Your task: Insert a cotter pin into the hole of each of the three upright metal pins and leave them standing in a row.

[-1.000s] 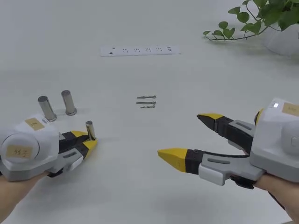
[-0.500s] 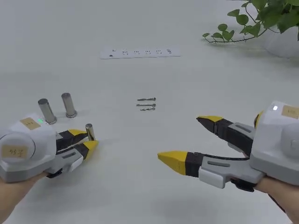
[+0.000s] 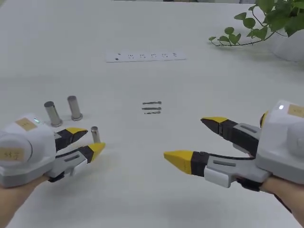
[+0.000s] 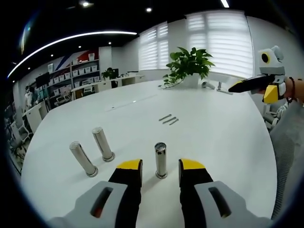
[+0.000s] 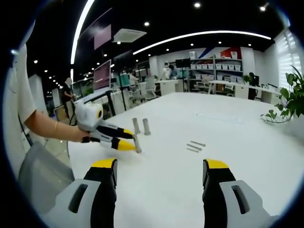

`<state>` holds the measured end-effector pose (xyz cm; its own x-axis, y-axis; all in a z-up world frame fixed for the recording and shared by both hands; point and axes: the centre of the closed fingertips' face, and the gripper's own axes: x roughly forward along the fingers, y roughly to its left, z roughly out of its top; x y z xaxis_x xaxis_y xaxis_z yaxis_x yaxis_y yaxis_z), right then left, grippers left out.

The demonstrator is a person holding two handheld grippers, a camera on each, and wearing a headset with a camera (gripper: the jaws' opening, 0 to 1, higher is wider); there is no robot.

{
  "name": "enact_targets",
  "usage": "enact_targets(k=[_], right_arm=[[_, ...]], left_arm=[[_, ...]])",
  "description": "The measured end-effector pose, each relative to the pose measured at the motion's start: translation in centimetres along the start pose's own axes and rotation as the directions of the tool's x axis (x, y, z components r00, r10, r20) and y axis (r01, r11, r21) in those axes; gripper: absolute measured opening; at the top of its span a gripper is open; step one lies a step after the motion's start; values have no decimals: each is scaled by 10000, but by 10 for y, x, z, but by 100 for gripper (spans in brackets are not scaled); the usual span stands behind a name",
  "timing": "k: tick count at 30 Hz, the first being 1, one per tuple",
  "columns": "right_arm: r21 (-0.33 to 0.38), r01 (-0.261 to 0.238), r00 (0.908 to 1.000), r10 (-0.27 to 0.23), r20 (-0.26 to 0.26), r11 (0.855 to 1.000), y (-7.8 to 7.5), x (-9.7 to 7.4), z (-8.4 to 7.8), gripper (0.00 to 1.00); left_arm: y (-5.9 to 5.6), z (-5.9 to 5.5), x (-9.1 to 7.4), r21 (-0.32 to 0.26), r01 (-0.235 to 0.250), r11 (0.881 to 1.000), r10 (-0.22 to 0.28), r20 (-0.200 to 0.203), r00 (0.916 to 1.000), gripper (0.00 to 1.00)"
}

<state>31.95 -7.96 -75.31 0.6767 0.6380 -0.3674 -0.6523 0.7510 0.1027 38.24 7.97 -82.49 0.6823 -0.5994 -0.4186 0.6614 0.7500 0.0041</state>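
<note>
On the white workbench, left side: three metal pins are seen standing upright, each on its flanged base.
Near pin: set closest to the person, a little right of the other two and apart from them.
Rear pins: left rear pin and right rear pin are placed side by side, close together but not touching.
Cotter pins: three are laid flat and parallel in a tight little group at mid-bench, well apart from the metal pins.
Left gripper: jaws are parted, with the near pin bracketed between the yellow tips. A gap is seen on either side of the pin in the left gripper view, so nothing is pinched.
Right gripper: held at the right of the bench, pointed leftward. Its jaws are spread wide and nothing is held between them. It is well apart from the cotter pins.
Power strip: laid flat beyond the cotter pins, toward the far edge.
Plant: leafy, in a white pot, noted at the far right corner.
</note>
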Motion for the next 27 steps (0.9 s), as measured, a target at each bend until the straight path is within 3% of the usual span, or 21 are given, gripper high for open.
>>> enact_targets(k=[10,18,27], right_arm=[[-39,2,10000,-2,49,10000,0,-1,2,75],[-6,59,10000,-59,47,10000,-1,-2,2,75],[38,80,10000,-80,26,10000,-1,-2,1,75]], left_arm=[[1,8,1,-955,-269,9951,302,329,9990,20],[1,8,3,-649,-286,9975,306,312,9990,9],[1,7,4,-449,35,9990,-22,291,9996,8]])
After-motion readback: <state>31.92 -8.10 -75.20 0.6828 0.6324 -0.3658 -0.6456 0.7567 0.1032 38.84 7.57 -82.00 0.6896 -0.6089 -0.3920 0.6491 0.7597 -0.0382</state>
